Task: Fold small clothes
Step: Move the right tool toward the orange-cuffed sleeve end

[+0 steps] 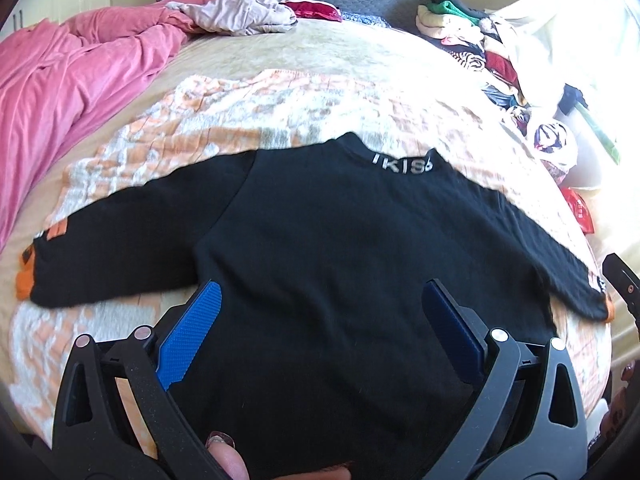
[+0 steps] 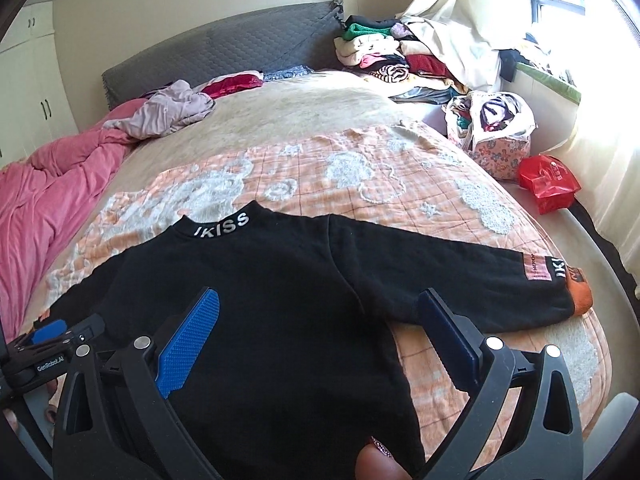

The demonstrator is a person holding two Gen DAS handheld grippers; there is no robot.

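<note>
A small black sweater (image 1: 340, 248) lies flat on the orange-and-white blanket (image 1: 248, 120), back up, both sleeves spread out sideways. Its collar with white lettering (image 2: 222, 224) points away from me, and the right sleeve ends in an orange cuff (image 2: 580, 300). My left gripper (image 1: 320, 308) is open over the sweater's lower left body, blue pads (image 1: 192, 340) wide apart. My right gripper (image 2: 320, 304) is open over the lower right body, near the right armpit. The sweater's hem is hidden below both views.
A pink duvet (image 1: 60, 92) is bunched along the bed's left side. A crumpled pale garment (image 2: 172, 112) lies near the grey headboard (image 2: 208, 64). Stacked clothes (image 2: 384, 52), a floral bag (image 2: 492, 136) and a red packet (image 2: 548, 184) sit on the right by the curtain.
</note>
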